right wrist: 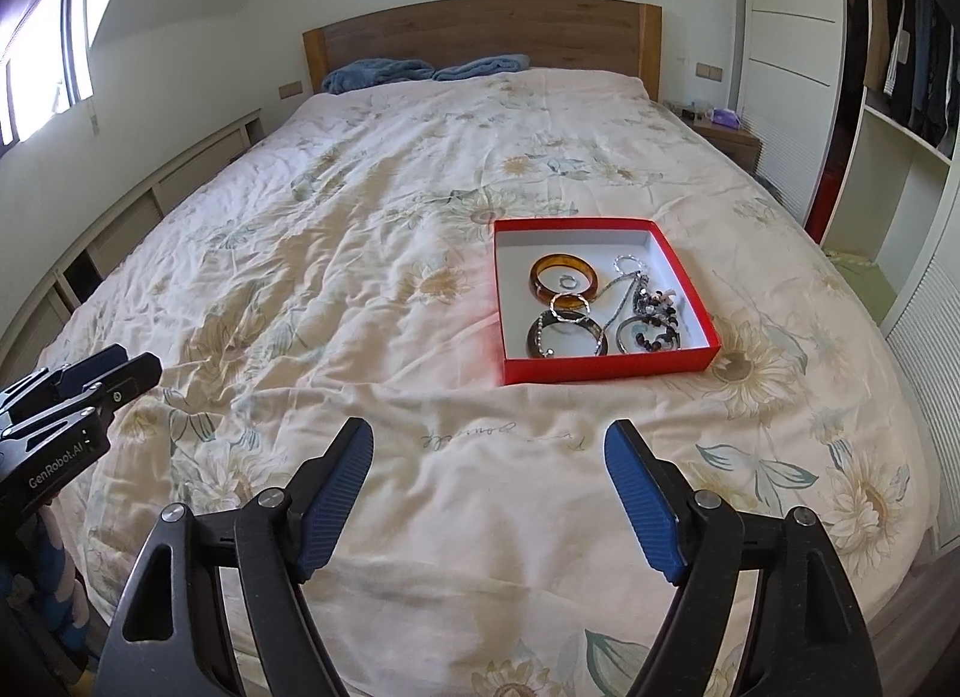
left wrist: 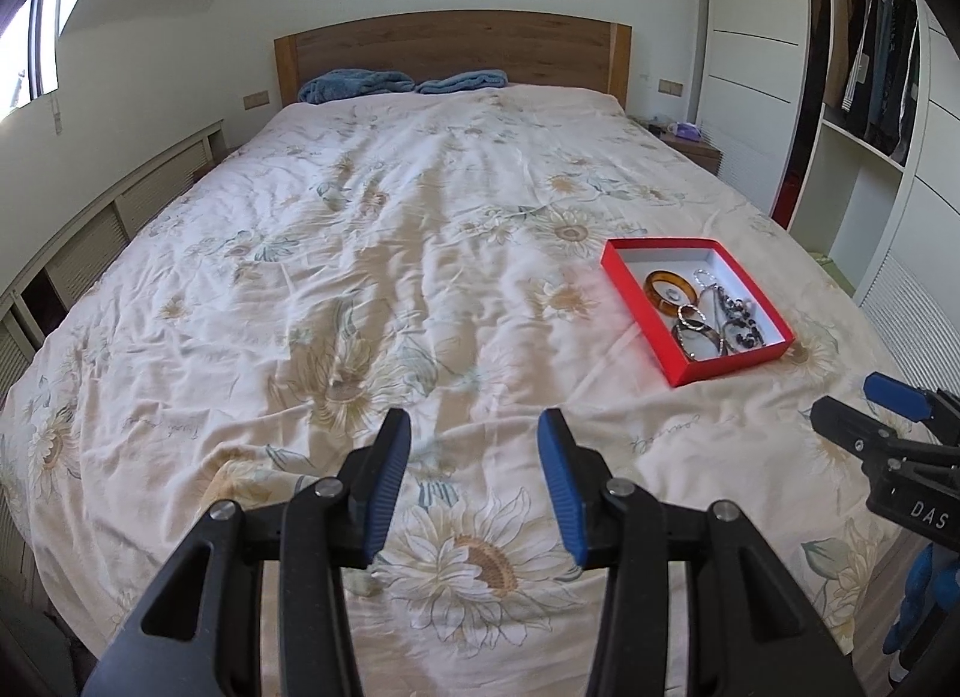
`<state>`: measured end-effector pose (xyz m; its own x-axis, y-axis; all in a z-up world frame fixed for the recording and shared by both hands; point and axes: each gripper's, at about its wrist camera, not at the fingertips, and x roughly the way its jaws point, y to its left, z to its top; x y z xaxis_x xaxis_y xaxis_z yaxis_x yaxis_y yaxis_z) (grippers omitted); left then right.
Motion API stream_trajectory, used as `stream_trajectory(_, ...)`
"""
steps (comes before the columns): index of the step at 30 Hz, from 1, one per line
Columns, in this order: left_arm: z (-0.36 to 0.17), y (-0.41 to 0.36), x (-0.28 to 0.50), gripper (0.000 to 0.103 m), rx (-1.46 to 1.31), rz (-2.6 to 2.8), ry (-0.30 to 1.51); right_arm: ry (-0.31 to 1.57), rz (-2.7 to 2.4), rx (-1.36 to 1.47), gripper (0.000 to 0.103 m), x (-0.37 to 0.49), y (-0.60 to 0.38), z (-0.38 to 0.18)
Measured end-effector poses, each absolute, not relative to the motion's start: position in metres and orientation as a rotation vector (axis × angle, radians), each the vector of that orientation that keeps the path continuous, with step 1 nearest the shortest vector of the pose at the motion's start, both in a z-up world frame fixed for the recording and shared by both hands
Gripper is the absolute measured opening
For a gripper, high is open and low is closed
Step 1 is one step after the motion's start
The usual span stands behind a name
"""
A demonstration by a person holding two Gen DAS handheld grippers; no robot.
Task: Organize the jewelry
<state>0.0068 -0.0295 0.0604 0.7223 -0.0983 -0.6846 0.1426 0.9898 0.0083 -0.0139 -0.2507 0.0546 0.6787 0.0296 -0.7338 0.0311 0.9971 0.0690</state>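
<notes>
A shallow red box point(right wrist: 609, 365) with a white inside lies on the bed, right of centre; in the left wrist view it point(left wrist: 729, 367) is at the right. In it lie an amber bangle point(right wrist: 562, 275), a small ring point(right wrist: 567, 280), a dark bangle point(right wrist: 567, 338), a silver chain point(right wrist: 624, 271) and dark beads point(right wrist: 657, 322). My right gripper point(right wrist: 489, 445) is open and empty above the bed, just short of the box. My left gripper point(left wrist: 474, 436) is open and empty, left of the box.
The bed has a floral cover point(left wrist: 372, 253), blue pillows point(left wrist: 360, 84) and a wooden headboard point(left wrist: 450, 45). A white wardrobe with hanging clothes point(left wrist: 876, 72) stands on the right, a nightstand point(right wrist: 729, 138) beside the bed, low cabinets point(left wrist: 90, 241) along the left wall.
</notes>
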Motion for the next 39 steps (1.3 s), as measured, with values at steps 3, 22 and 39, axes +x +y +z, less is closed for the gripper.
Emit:
stream_trajectory(3,0.06,-0.028,0.003,0.042,0.062,-0.125,0.747,0.826,-0.007,0.076,0.081,-0.017,-0.251,0.053)
stream_trajectory(22,0.055,-0.028,-0.004,0.042,0.04,-0.12,0.75,0.818,-0.038,0.066,0.103,-0.028,-0.26,0.042)
stream_trajectory(39,0.048,-0.037,-0.006,0.042,0.061,-0.092,0.747,0.81,-0.054,0.072,0.103,-0.031,-0.277,0.029)
